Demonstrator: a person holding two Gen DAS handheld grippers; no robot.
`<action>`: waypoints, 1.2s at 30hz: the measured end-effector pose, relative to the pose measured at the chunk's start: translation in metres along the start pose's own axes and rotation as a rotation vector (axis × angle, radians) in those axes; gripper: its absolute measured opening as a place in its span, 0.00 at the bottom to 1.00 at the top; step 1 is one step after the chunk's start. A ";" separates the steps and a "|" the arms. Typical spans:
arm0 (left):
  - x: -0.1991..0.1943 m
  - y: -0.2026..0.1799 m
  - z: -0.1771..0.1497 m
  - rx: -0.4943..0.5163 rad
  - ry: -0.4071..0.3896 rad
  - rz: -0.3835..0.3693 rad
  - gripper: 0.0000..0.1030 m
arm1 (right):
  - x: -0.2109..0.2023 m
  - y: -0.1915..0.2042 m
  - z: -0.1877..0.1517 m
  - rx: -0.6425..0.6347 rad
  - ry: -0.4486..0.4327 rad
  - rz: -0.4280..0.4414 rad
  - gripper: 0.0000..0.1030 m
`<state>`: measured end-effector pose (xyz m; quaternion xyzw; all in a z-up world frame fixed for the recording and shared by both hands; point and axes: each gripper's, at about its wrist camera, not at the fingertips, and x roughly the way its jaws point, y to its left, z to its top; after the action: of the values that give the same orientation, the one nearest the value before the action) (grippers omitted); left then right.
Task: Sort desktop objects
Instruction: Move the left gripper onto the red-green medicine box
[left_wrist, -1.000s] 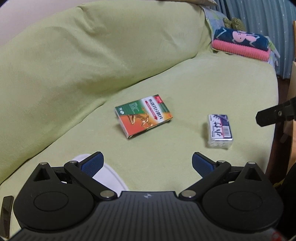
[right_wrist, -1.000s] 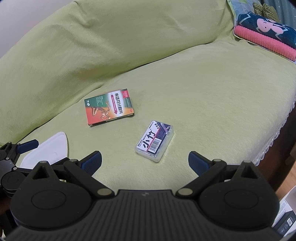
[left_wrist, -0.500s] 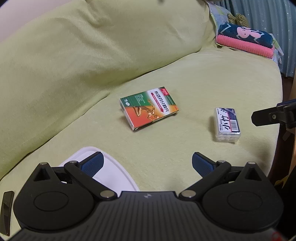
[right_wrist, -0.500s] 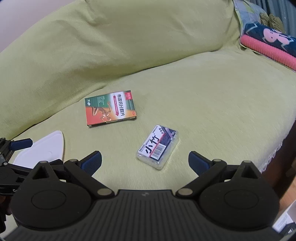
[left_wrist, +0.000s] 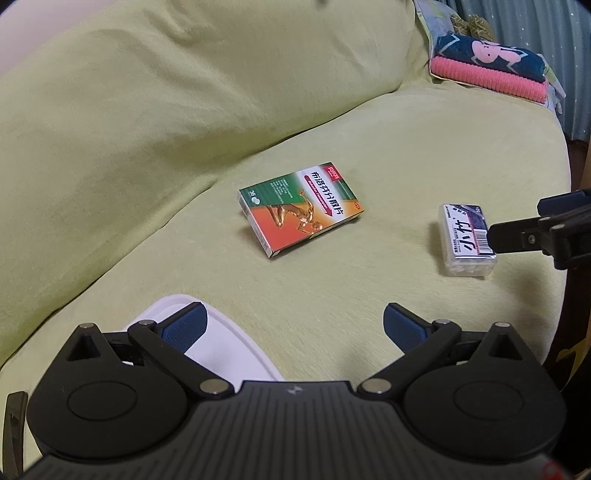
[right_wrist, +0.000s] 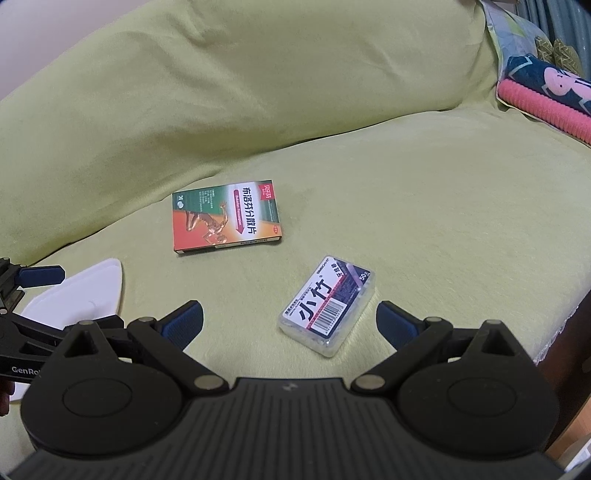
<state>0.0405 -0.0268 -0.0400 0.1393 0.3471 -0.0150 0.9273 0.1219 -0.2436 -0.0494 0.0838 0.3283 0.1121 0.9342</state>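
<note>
Green couch cover, nothing sorted yet: box (left_wrist: 301, 208) and clear case (right_wrist: 328, 304) lie loose beside the empty white tray (left_wrist: 225, 350), left gripper (left_wrist: 293, 326) and right gripper (right_wrist: 290, 323) both spread wide, empty.
</note>
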 end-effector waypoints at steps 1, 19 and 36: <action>0.002 0.001 0.001 0.002 0.001 0.000 0.99 | 0.002 0.000 0.001 0.001 -0.001 0.001 0.96; 0.049 0.024 0.030 0.047 -0.006 -0.002 0.99 | 0.051 0.008 0.038 -0.061 -0.001 0.036 0.95; 0.133 0.052 0.069 0.207 -0.004 -0.093 0.98 | 0.122 0.032 0.077 -0.227 0.089 0.094 0.89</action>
<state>0.1924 0.0141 -0.0633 0.2179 0.3481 -0.0940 0.9069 0.2581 -0.1867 -0.0547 -0.0122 0.3505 0.1957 0.9158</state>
